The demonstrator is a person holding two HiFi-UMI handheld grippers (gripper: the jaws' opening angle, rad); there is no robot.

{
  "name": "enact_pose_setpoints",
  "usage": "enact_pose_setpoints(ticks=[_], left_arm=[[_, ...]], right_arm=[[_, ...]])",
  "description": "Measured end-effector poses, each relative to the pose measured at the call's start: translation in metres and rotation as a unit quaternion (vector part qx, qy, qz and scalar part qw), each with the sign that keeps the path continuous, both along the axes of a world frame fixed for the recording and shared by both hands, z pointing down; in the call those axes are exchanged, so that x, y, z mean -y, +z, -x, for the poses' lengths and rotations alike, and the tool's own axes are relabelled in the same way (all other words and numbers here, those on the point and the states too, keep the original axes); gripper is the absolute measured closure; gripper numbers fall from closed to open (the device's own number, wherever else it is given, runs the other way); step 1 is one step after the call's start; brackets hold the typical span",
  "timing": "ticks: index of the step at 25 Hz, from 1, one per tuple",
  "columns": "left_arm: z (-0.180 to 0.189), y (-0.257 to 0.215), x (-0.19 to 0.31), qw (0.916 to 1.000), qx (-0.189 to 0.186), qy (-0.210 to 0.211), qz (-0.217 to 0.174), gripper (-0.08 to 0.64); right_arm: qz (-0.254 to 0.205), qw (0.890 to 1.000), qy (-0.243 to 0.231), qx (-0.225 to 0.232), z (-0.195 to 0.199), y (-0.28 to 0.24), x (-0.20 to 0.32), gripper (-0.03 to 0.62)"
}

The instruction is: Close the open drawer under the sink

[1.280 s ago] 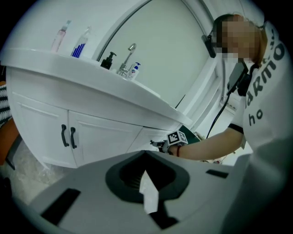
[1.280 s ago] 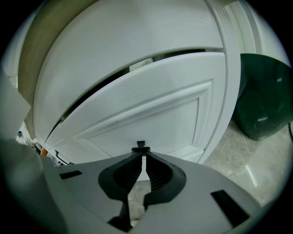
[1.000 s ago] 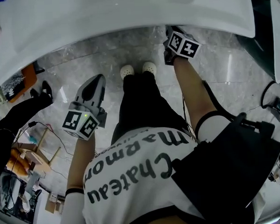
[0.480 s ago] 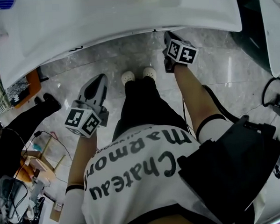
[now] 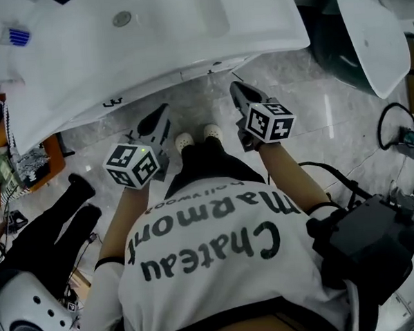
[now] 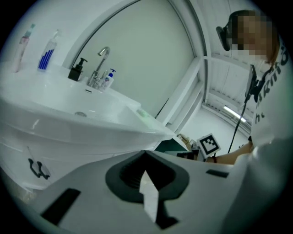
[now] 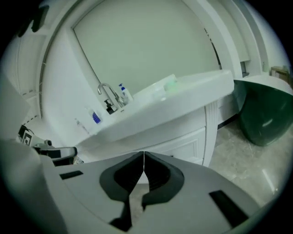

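The right tool [image 7: 143,155] has just been closing; its jaws are together with nothing in them; the left tool [image 6: 145,155] is shut and empty too; both hang close in front of the sink [image 5: 276,36]; the drawer [image 7: 185,142] sits under the sink and looks pushed in flat; I think the job is to check it; if a gap shows, push the middle of its front straight in, slowly.

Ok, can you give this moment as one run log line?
left gripper: shut, empty | right gripper: jaws just closed, empty | drawer: front looks flush under sink
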State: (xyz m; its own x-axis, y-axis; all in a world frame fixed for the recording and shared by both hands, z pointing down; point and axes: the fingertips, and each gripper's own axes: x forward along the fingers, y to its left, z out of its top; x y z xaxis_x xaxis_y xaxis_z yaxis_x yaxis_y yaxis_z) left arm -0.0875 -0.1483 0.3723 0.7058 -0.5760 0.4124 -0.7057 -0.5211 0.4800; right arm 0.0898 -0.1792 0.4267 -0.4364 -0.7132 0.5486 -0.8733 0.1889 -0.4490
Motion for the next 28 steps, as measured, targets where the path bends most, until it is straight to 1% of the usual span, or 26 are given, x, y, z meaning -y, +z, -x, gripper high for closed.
enact_pose_setpoints(ticks=[3,6,9,11,13,16,20,22,28], left_arm=[[-0.012,-0.027,0.004,0.9997,-0.008,0.022,-0.013,0.552],[-0.021,-0.053,0.016,0.9984,-0.023,0.038,-0.035,0.552],[-0.023,-0.078,0.017,0.9965,-0.041,0.053,-0.049,0.552],[-0.021,-0.094,0.016,0.9953,-0.039,0.061,-0.064,0.552],[-0.017,-0.107,0.018,0.9941,-0.029,0.065,-0.082,0.552],[-0.008,-0.124,0.024,0.9931,-0.022,0.059,-0.099,0.552],[0.001,-0.14,0.032,0.9925,-0.025,0.048,-0.109,0.552],[0.004,-0.144,0.037,0.9922,-0.025,0.042,-0.115,0.552],[0.014,-0.147,0.044,0.9923,-0.029,0.025,-0.118,0.552]], right_arm=[[-0.035,0.999,-0.004,0.025,0.01,-0.052,-0.001,0.578],[-0.077,0.997,0.001,0.017,0.011,-0.093,0.007,0.578],[-0.102,0.995,0.002,0.01,0.013,-0.123,0.008,0.578],[-0.114,0.993,0.001,0.012,0.015,-0.142,0.008,0.578],[-0.128,0.992,0.001,0.008,0.013,-0.158,0.009,0.578],[-0.157,0.988,-0.001,0.006,0.008,-0.183,0.012,0.578],[-0.196,0.98,-0.003,0.033,0.003,-0.213,0.016,0.58],[-0.204,0.978,0.0,0.033,-0.001,-0.219,0.021,0.58],[-0.214,0.977,0.017,0.009,-0.02,-0.225,0.037,0.581]])
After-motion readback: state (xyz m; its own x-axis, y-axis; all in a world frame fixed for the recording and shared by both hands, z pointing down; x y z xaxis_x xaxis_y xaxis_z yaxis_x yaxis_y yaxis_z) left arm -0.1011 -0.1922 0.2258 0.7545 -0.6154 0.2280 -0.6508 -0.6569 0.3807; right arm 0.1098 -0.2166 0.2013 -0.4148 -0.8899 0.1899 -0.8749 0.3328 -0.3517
